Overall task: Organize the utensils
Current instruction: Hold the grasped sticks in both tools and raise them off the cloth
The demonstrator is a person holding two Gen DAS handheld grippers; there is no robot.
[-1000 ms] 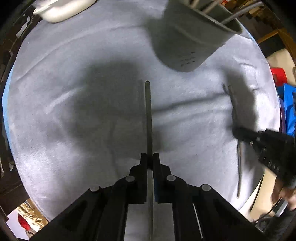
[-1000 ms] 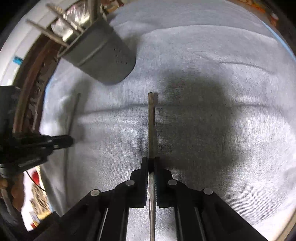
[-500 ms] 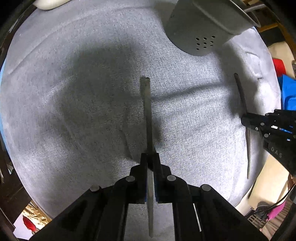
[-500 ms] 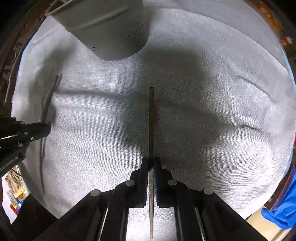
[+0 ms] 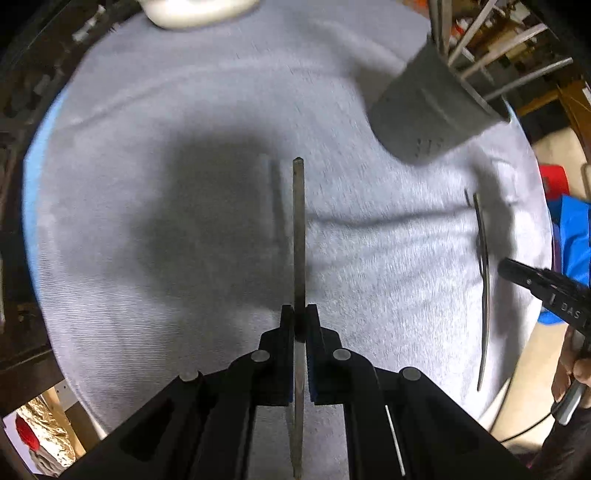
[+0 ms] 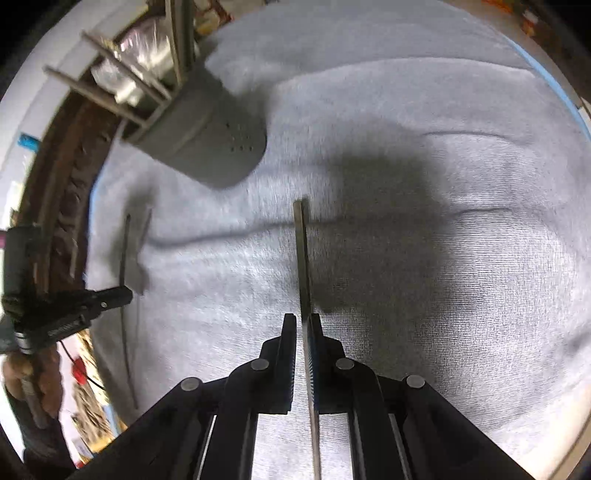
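My left gripper (image 5: 299, 314) is shut on a thin metal utensil (image 5: 298, 229) held edge-on above the grey cloth. My right gripper (image 6: 303, 325) holds a second thin metal utensil (image 6: 302, 258) against its right finger; a narrow gap shows beside the left finger. A grey perforated utensil holder (image 5: 432, 110) with several handles sticking out stands at the far right in the left wrist view and at the far left in the right wrist view (image 6: 207, 144). Each view shows the other gripper with its utensil, at the right edge (image 5: 517, 271) and at the left edge (image 6: 110, 299).
A grey cloth (image 5: 184, 277) covers the round table. A white dish (image 5: 195, 9) sits at its far edge. Blue and red objects (image 5: 572, 236) lie off the table's right side. Dark wooden furniture (image 6: 62, 192) stands beyond the left edge.
Both grippers have lifted and tilted back, so the holder's inserted handles show again. The right gripper's jaws have parted slightly around its utensil.
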